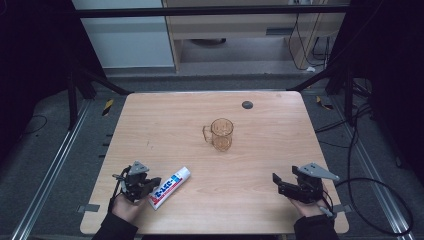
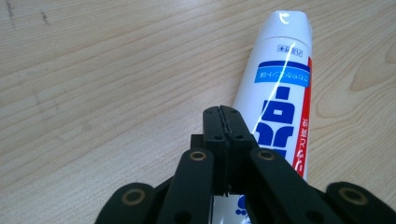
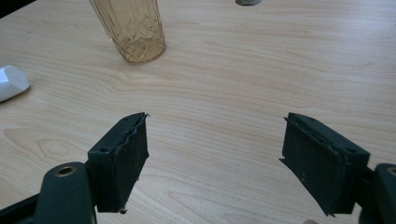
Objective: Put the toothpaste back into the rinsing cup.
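The pale wood-grain table (image 1: 250, 165) stands on grey carpet between metal floor rails. Beyond it are dark stands, black cables and a light cabinet. Near the table's middle stands the amber ribbed glass mug (image 1: 221, 134), upright, its handle turned to the left of the high view.

The white plastic toothpaste tube (image 1: 169, 188) lies flat on the wood, nearer to me than the mug and to its left. Its white cap end points up toward the mug. It carries big blue block characters, a blue band of small white Japanese script and a red stripe along one edge; I cannot read the wording.

My left gripper (image 1: 152, 182) sits at the tube's tail end, the end farthest from the mug. Its black jaws are pressed together above the tube with nothing between the pads. My right gripper (image 1: 276, 179) is on the mug's other side, near my edge, jaws spread wide over bare wood.

A small grey round grommet (image 1: 247, 104) sits beyond the mug. Nothing stands between either gripper and the mug.
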A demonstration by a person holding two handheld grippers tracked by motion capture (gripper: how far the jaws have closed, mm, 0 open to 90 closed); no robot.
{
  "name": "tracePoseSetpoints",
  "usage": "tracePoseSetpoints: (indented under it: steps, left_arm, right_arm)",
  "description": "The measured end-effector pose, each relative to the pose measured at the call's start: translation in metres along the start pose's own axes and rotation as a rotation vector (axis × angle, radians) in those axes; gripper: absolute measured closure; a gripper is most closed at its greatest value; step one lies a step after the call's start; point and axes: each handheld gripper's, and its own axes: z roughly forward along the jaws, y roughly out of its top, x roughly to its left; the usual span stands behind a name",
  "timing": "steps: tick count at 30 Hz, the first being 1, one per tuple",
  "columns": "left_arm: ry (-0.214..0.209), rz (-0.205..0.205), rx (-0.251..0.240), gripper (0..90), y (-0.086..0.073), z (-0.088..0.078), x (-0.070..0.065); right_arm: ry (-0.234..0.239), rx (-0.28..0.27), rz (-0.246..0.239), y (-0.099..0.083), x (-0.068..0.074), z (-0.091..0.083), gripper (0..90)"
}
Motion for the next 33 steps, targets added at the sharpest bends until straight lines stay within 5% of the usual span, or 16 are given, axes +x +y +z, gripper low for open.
tracePoseSetpoints:
  steps: [17,33]
  left_arm:
    - [-0.012,-0.003,0.024,89.1,-0.007,-0.006,0.002]
    - [-0.054,0.024,0.047,89.1,-0.01,-0.005,-0.013]
  right_arm:
    - [-0.007,0.019,0.001,-0.002,-0.003,0.002,22.2]
    - [-0.012,0.031,-0.007,-0.003,-0.003,0.003,22.5]
